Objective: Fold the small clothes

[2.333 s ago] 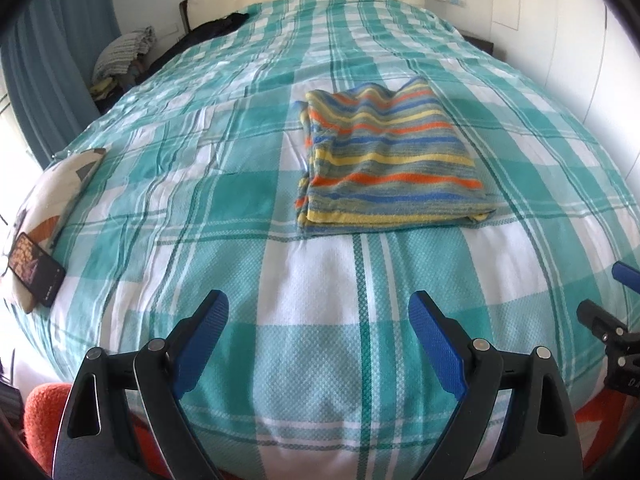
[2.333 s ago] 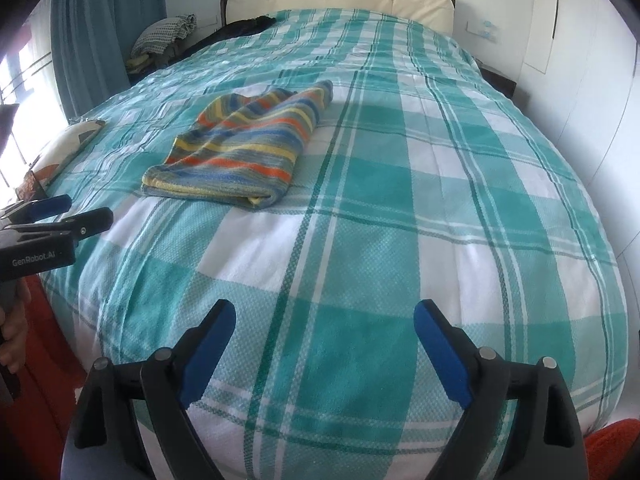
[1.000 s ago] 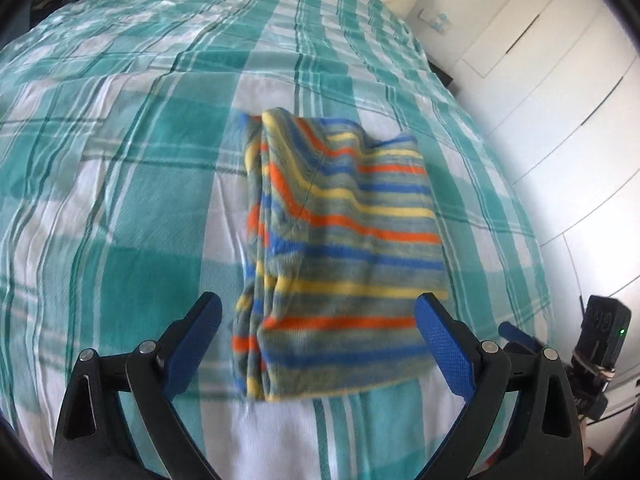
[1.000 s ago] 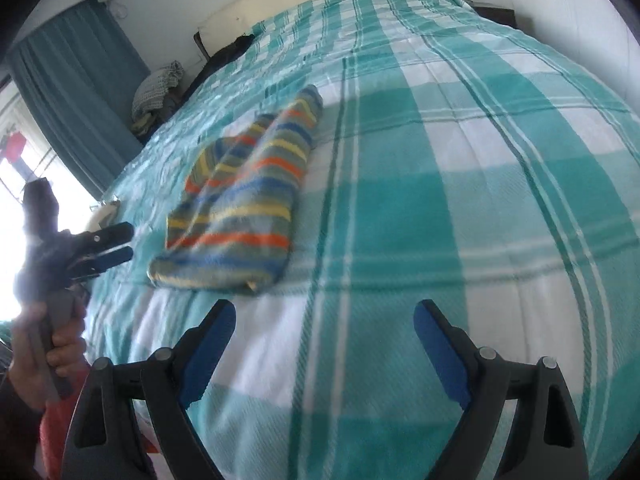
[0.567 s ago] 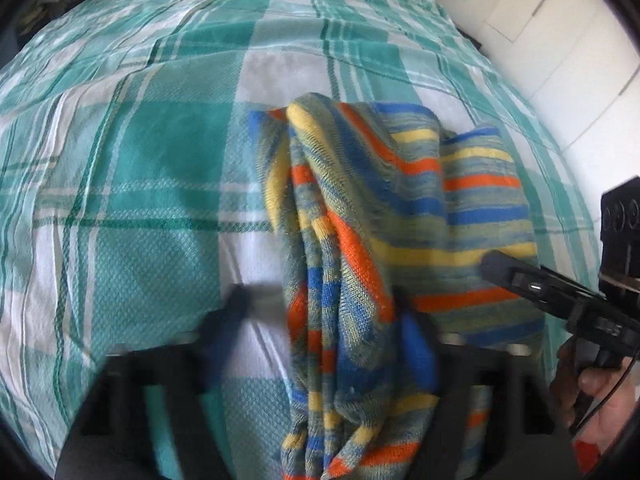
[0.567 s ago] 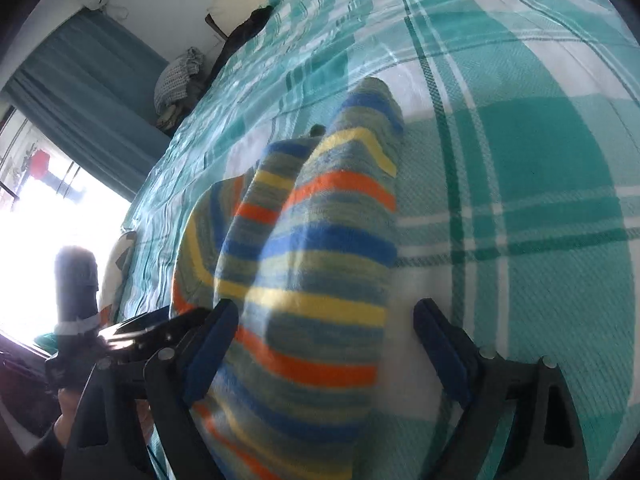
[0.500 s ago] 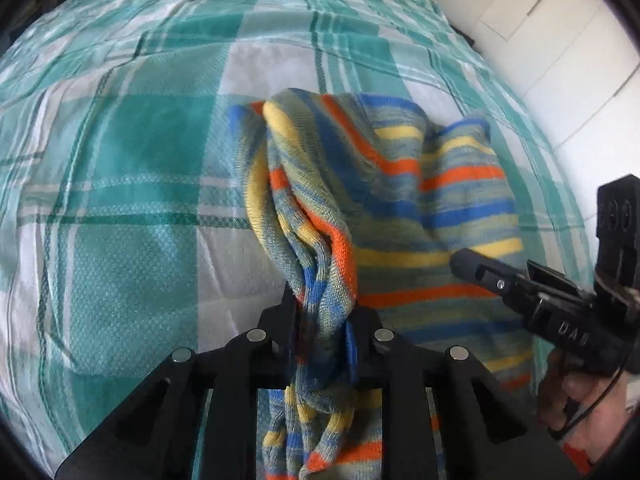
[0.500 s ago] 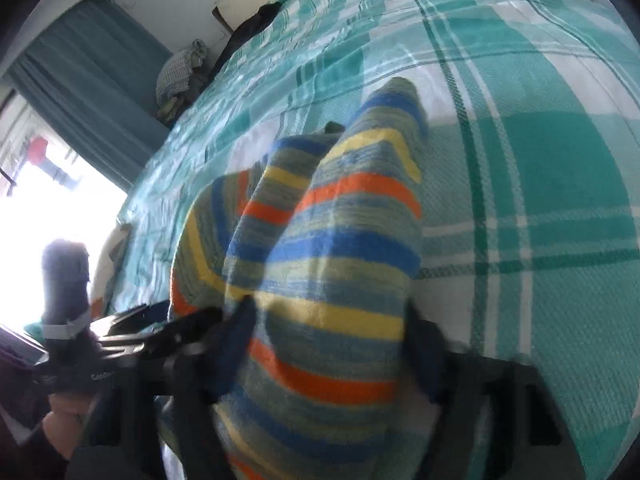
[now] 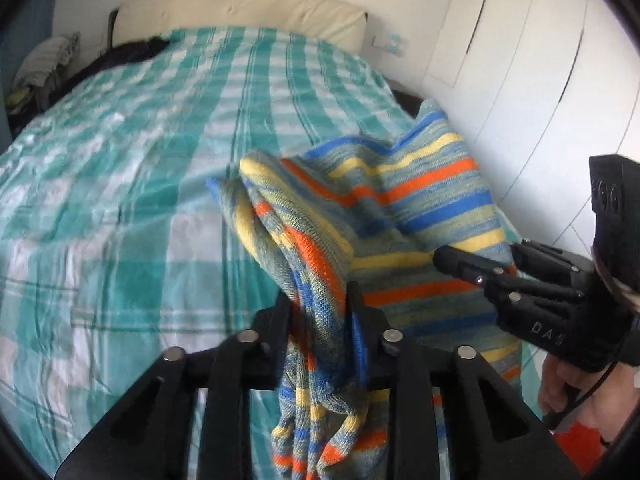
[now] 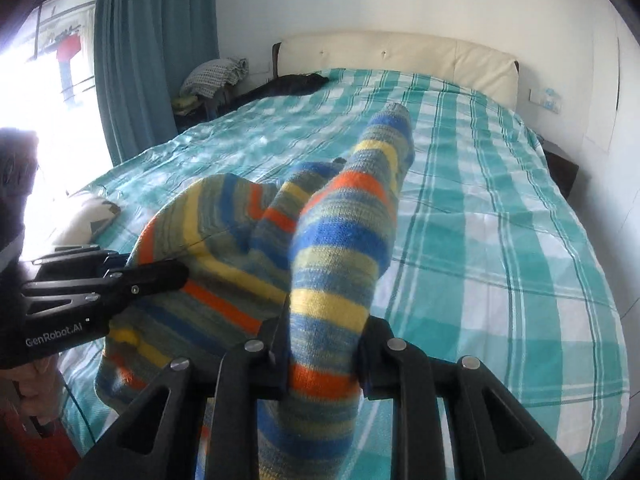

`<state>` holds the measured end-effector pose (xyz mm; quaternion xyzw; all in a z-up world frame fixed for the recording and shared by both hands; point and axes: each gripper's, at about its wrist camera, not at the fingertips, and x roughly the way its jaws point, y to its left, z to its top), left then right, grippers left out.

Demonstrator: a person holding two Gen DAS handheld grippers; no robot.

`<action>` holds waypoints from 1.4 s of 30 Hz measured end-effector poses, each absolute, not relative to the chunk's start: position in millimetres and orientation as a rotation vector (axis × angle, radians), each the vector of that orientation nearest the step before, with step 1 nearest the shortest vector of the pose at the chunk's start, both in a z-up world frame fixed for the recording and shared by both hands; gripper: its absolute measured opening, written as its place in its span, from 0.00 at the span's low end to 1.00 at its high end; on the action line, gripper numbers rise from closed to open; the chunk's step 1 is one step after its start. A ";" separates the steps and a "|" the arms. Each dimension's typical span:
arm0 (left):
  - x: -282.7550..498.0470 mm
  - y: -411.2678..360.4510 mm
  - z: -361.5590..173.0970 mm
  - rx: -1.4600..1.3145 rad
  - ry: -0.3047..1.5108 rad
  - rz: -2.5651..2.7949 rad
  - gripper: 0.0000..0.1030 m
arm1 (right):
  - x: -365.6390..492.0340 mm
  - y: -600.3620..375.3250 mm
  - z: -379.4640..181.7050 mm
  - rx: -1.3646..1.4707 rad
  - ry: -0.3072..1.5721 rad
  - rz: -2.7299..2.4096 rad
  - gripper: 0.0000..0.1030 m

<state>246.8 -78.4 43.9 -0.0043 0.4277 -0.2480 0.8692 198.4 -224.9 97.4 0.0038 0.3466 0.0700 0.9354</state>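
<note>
A folded striped knit garment (image 9: 404,200), in blue, orange, yellow and grey, is lifted off the teal plaid bed (image 9: 132,216). My left gripper (image 9: 322,300) is shut on its left near corner, and cloth hangs down between the fingers. My right gripper (image 10: 324,320) is shut on its right near corner (image 10: 332,264). Each gripper shows in the other's view: the right one (image 9: 440,258) at the right, the left one (image 10: 182,274) at the left. The garment sags between them, with its far edge raised.
A cream headboard (image 10: 400,56) stands at the far end of the bed. White wardrobe doors (image 9: 540,60) run along the right. A teal curtain (image 10: 156,48) and a bright window are at the left. Dark clothing (image 10: 288,84) lies near the headboard, and a cushion (image 10: 88,216) at the bed's left edge.
Both grippers moved in from open over the bed, shut on the garment's near corners and lifted it. The garment has left its flat folded position and now hangs bunched.
</note>
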 end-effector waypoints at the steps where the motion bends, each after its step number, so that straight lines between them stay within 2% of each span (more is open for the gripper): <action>1: 250.1 -82.7 22.0 0.009 0.955 -0.483 0.63 | 204.1 -239.0 87.8 0.041 0.765 0.134 0.36; 2: 248.2 -82.9 -1.2 0.034 1.006 -0.432 0.61 | 210.7 -255.7 68.8 0.059 0.855 0.093 0.63; 3: 238.9 -77.8 -24.2 0.063 1.056 -0.374 0.59 | 210.1 -268.9 50.5 0.046 0.921 0.030 0.78; 4: 226.4 -70.3 -37.1 0.076 1.072 -0.354 0.58 | 199.2 -282.9 34.7 0.014 0.967 -0.049 0.89; 6: 190.4 -50.5 -51.2 0.105 1.052 -0.346 0.62 | 158.7 -301.9 16.5 -0.008 0.963 -0.078 0.89; 8: 154.4 -35.6 -54.0 0.172 1.011 -0.297 0.80 | 115.0 -312.4 6.5 -0.009 0.939 -0.085 0.89; 11: 110.3 -26.4 -40.0 0.257 0.904 -0.193 0.98 | 61.3 -313.0 -9.1 0.011 0.925 -0.109 0.89; 14: 89.0 -29.2 -20.3 0.316 0.835 -0.109 0.98 | 28.3 -300.0 -7.4 0.058 0.907 -0.116 0.89; 19: 71.7 -38.3 16.2 0.380 0.770 -0.001 0.98 | 4.9 -264.1 25.8 0.100 0.845 -0.109 0.92; 23: 61.7 -40.1 34.0 0.327 0.878 -0.063 0.98 | -5.5 -238.3 48.1 0.077 0.845 -0.084 0.93; 29: 43.8 -42.0 41.0 0.281 0.924 -0.103 0.98 | -20.1 -217.0 61.5 0.031 0.892 -0.085 0.96; 42: 33.8 -42.3 40.7 0.247 0.971 -0.157 0.99 | -38.9 -205.0 75.1 0.039 0.918 -0.092 0.96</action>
